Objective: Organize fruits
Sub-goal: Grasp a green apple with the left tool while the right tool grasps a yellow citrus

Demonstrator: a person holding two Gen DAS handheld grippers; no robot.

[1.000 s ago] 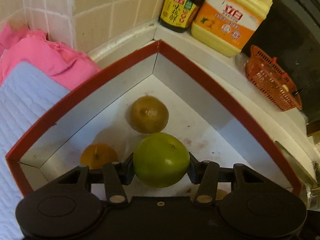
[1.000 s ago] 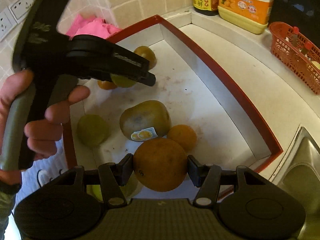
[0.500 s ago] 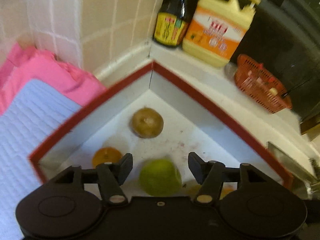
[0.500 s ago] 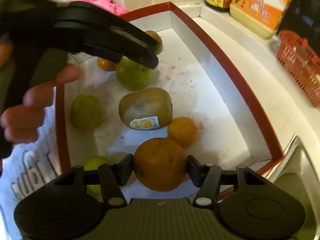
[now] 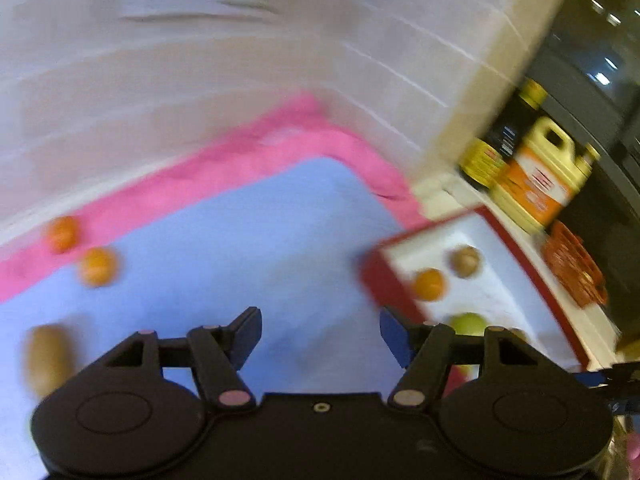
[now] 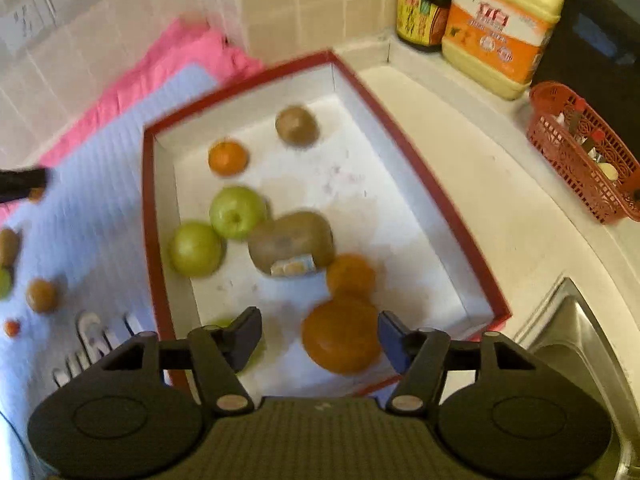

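In the right wrist view a white box with a red rim [image 6: 150, 208] holds several fruits: two green apples [image 6: 238, 212], a stickered brown fruit [image 6: 291, 242], oranges and a round brown fruit [image 6: 296, 126]. My right gripper [image 6: 318, 336] hangs over its near end, jaws opening. A large orange [image 6: 340, 336] lies on the box floor between the fingers, with a gap at the left pad. My left gripper [image 5: 320, 332] is over the blue mat [image 5: 260, 240], jaws opening and nothing between them. Two small oranges [image 5: 97, 266] and a brown fruit [image 5: 48, 360] lie on the mat.
A pink towel [image 6: 168, 68] lies under the mat along the tiled wall. A dark sauce bottle [image 6: 420, 8] and a yellow detergent jug [image 6: 504, 28] stand in the corner. A red basket [image 6: 580, 152] sits at the right, a steel sink [image 6: 580, 352] at lower right.
My left gripper let go of the green fruit in the box and swung left over the blue mat. My right gripper opened off the large orange and rose a little.
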